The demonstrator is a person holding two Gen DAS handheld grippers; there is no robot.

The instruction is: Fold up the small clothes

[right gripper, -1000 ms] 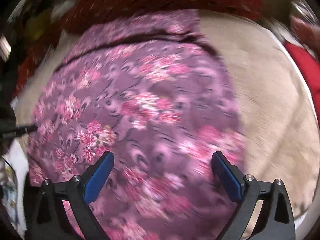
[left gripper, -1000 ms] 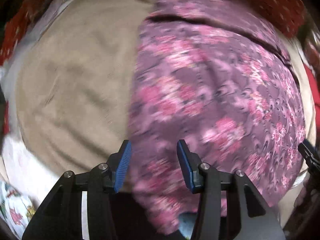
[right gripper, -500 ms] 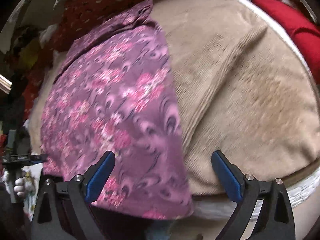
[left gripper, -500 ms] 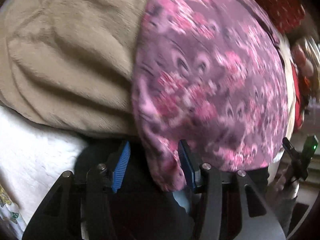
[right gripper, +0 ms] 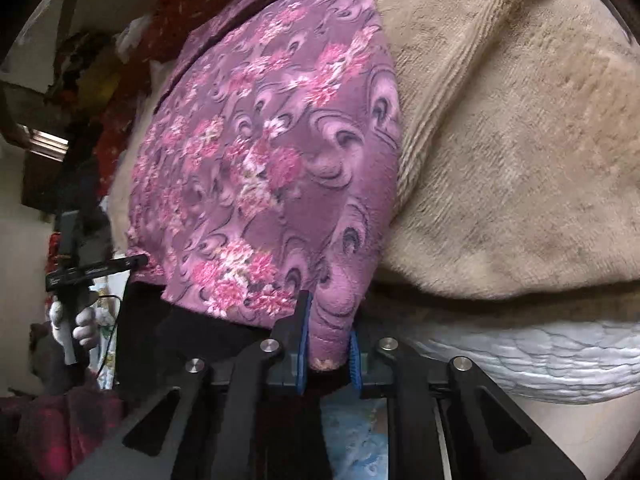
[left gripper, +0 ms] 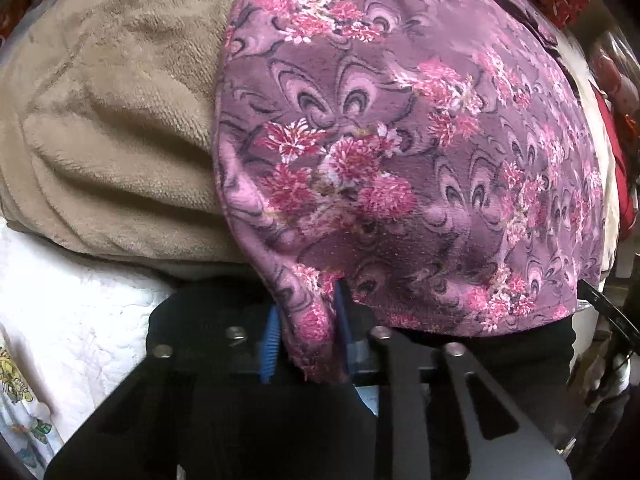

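Both grippers are clamped on the one purple floral garment [left gripper: 400, 152], which lies spread over a beige plush blanket [left gripper: 112, 120] with its near edge hanging off the front. The left gripper [left gripper: 306, 336] has its jaws closed on the garment's near left corner, fabric bunched between the blue pads [left gripper: 270, 336]. Over in the right wrist view, the right gripper [right gripper: 328, 350] has its jaws pinched on the near right corner, a fold of cloth squeezed between them. That view alone shows the person's gloved left hand [right gripper: 74, 322] holding the other gripper's handle at the far left, and a white quilted mattress edge [right gripper: 540, 356] under the blanket on the right. Only the left wrist view picks up the white quilt [left gripper: 72, 304] at lower left. The count: one garment, one blanket, two grippers, two corners held.
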